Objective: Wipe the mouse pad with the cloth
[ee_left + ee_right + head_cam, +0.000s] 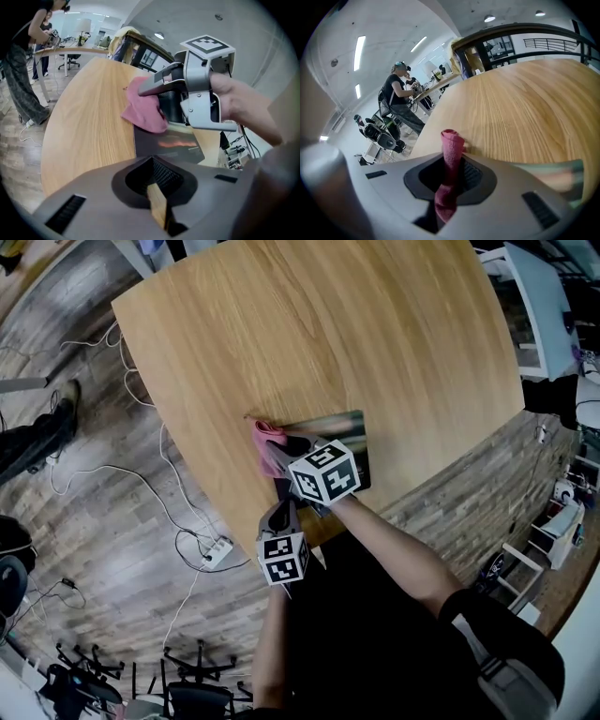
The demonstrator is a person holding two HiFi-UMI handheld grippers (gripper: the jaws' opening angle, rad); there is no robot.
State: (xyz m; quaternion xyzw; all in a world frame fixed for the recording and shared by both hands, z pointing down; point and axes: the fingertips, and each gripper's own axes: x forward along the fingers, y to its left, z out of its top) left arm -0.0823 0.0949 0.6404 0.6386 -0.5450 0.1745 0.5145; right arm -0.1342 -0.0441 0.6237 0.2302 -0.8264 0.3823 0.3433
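The right tool (450, 157) clamps a crumpled pink cloth (145, 110), pressed on the left end of the dark rectangular mouse pad (165, 143) on the pale wooden tabletop (319, 324). Just short of the pad, on the person's side, the left tool (158, 201) hangs with its jaws drawn almost together, empty.

Bright, even indoor light falls from ceiling strip lights (359, 47) and round ceiling lamps (489, 18). The wooden table (309, 324) carries a faint, soft shadow, and the mouse pad (339, 425) a dull sheen. All 3 views bow at the edges. Both gripper views darken at the corners, and the right gripper view smears the mouse pad at its right edge.
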